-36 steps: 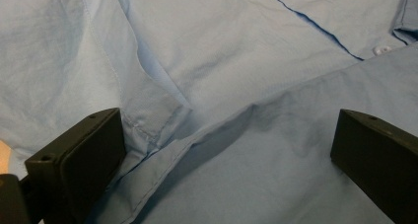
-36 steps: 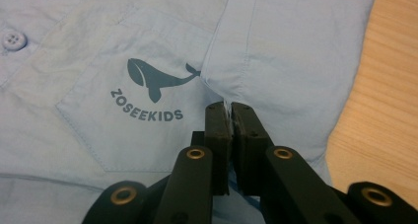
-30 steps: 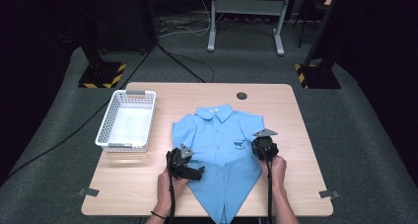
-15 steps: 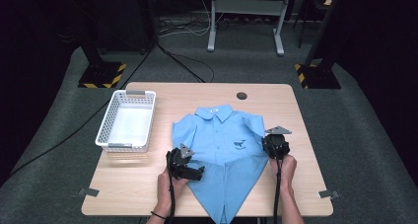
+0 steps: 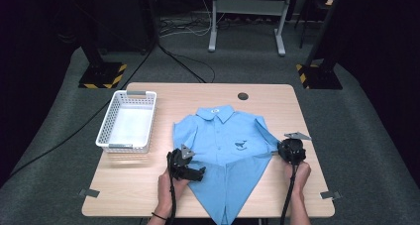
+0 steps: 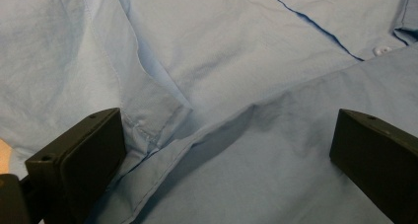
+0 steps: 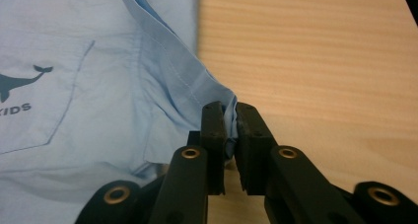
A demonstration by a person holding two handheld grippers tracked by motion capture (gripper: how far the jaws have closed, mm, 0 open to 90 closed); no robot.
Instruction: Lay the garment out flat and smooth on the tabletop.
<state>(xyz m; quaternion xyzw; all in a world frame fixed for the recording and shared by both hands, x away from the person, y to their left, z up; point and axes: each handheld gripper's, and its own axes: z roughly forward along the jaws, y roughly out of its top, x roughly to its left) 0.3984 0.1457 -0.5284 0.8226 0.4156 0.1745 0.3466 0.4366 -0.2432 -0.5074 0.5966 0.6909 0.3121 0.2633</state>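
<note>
A light blue short-sleeved shirt [image 5: 225, 138] with a small whale print lies front-up on the wooden table [image 5: 198, 98], its hem hanging over the near edge. My left gripper [image 5: 190, 171] rests on the shirt's lower left part, open; in the left gripper view its jaws stand wide apart over folded blue cloth [image 6: 217, 110]. My right gripper [image 5: 286, 151] sits at the shirt's right side, shut on the edge of the right sleeve [image 7: 197, 93]. In the right gripper view the cloth is pinched between the fingertips [image 7: 230, 116] and pulled out over bare table.
A white plastic basket [image 5: 126, 122] stands empty at the table's left. A dark round hole [image 5: 242, 96] marks the table's far side. Bare wood [image 7: 315, 61] lies right of the shirt. Stands and cables occupy the floor behind the table.
My right gripper has moved to the right, pulling the shirt's right sleeve outward with it. The left gripper has stayed in place on the shirt.
</note>
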